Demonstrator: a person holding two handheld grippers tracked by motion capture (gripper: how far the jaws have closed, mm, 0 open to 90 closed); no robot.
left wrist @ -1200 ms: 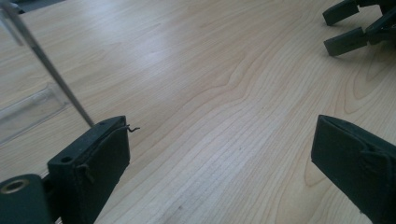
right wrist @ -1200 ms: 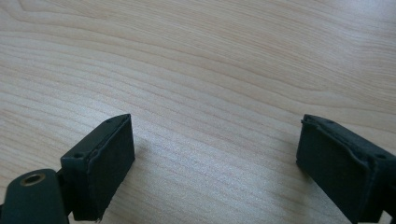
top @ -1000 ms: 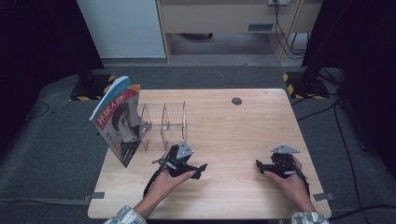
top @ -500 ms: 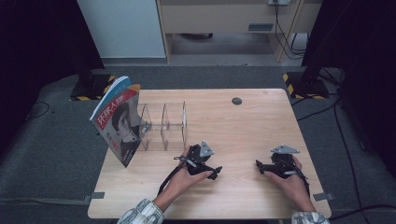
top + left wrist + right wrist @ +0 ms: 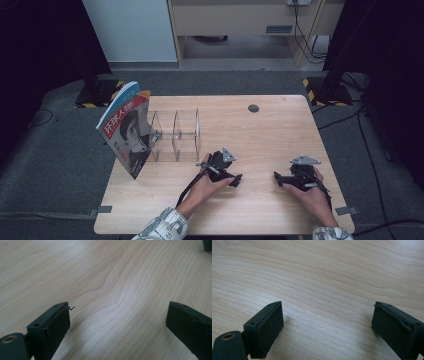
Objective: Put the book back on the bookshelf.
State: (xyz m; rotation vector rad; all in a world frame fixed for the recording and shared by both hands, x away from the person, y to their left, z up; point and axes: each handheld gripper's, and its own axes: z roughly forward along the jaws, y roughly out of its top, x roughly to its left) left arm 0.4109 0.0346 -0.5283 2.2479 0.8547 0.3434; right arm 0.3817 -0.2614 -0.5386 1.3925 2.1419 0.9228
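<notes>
My left gripper (image 5: 231,176) rests low on the wooden table (image 5: 260,135) near the middle front, held by a hand. In the left gripper view its jaws stand wide apart, open (image 5: 117,315), with bare wood between them. My right gripper (image 5: 281,179) sits at the front right, jaws pointing left toward the other gripper. It is open (image 5: 327,317) too, holding nothing. A magazine (image 5: 127,130) with a face on its cover leans upright against the left end of a clear divider rack (image 5: 175,135).
A small dark round disc (image 5: 253,108) is set in the table near its far edge. The rack's slots stand without anything in them. Dark floor and cables surround the table; a pale cabinet (image 5: 130,30) stands behind.
My left gripper has moved right, away from the rack toward the middle of the table. The right gripper has stayed in place.
</notes>
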